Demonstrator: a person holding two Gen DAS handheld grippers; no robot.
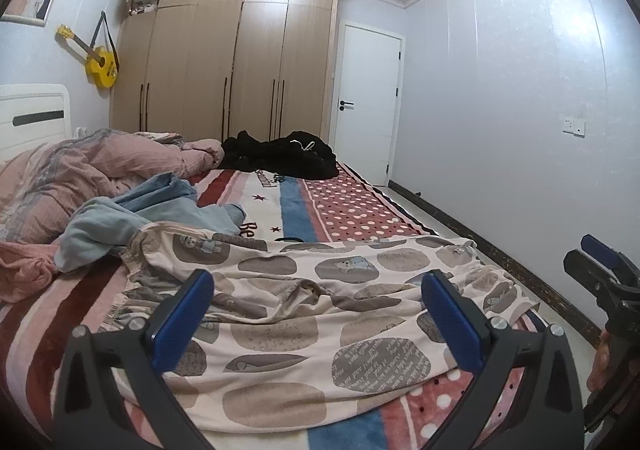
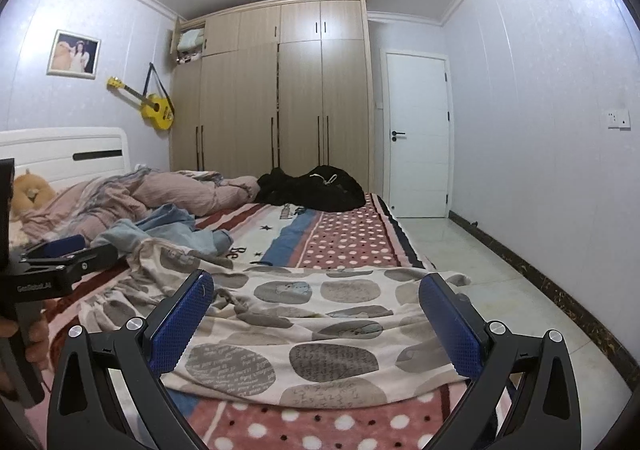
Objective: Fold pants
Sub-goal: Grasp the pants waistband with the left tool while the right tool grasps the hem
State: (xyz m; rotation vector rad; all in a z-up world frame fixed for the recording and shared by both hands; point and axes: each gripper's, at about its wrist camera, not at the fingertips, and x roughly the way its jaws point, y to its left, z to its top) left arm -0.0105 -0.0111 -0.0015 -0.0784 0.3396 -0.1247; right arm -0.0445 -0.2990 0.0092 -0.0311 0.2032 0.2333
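Note:
The cream pants with grey oval patches (image 1: 296,314) lie spread and wrinkled across the near end of the bed, waistband to the left; they also show in the right wrist view (image 2: 312,330). My left gripper (image 1: 318,282) is open and empty, hovering just above the pants near the bed's edge. My right gripper (image 2: 316,288) is open and empty, above the pants' right part. Each gripper shows at the edge of the other's view: the right gripper (image 1: 600,262) and the left gripper (image 2: 60,250).
Crumpled light-blue jeans (image 1: 160,205) lie just behind the pants. A pink quilt (image 1: 100,165) and a black garment pile (image 1: 280,157) sit farther back on the striped, dotted blanket (image 1: 352,209). Tiled floor (image 2: 500,290) runs along the bed's right side. A wardrobe (image 1: 240,49) stands behind.

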